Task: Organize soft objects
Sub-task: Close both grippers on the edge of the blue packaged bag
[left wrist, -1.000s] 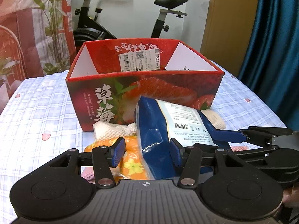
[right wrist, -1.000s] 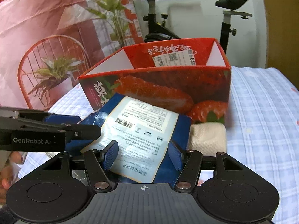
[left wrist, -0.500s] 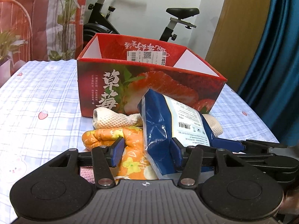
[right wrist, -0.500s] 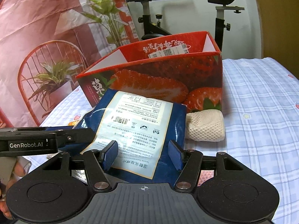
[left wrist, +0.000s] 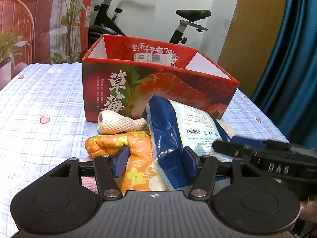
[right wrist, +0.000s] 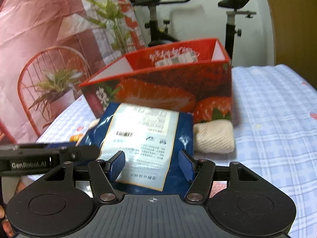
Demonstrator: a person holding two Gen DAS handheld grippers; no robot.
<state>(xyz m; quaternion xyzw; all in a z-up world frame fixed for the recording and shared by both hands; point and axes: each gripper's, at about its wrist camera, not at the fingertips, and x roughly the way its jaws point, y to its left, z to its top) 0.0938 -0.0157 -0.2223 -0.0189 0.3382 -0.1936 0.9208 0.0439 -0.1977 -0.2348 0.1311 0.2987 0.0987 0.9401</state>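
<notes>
Since the earlier frame the left gripper (left wrist: 155,159) jaws have been spread wider beside the blue packet (left wrist: 168,138), held in the right gripper (right wrist: 150,165) jaws, next likely lifted into the strawberry box (left wrist: 158,91).

Soft, even indoor light in both views, a touch dim; no hard shadows; left wrist view sharp, with glare streaks on the blue packet (left wrist: 168,138); right wrist view smeared by motion blur, the strawberry box (right wrist: 168,83) lettering unreadable; fisheye bending at the edges, corners darkened.
</notes>
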